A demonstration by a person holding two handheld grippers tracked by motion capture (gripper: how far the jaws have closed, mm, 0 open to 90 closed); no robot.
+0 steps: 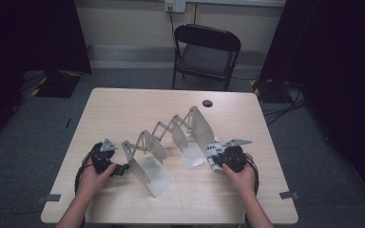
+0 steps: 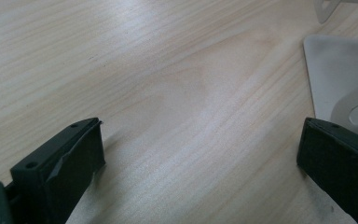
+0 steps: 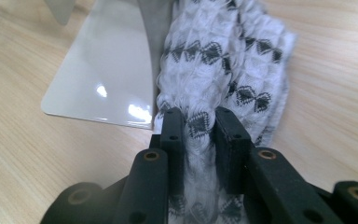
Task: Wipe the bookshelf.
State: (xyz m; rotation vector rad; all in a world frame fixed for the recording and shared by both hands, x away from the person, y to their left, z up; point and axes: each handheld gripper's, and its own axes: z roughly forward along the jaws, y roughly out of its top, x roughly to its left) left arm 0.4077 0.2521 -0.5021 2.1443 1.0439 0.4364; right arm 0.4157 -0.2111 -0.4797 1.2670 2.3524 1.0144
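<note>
White crinkled cloth (image 3: 223, 65) with black diamond patterns is sitting between the jaws of the right gripper (image 3: 199, 128), which are pressing on it from both sides. The cloth is lying on the wooden table (image 1: 123, 107), just beside the end panel of an expandable metal rack (image 1: 171, 137), at the table's right side. The left gripper (image 2: 200, 154) is resting near the rack's other end, its jaws standing wide apart with nothing between them, only bare wood.

white cloth (image 3: 223, 70) with black diamonds, pale wood table (image 1: 123, 109)
</note>
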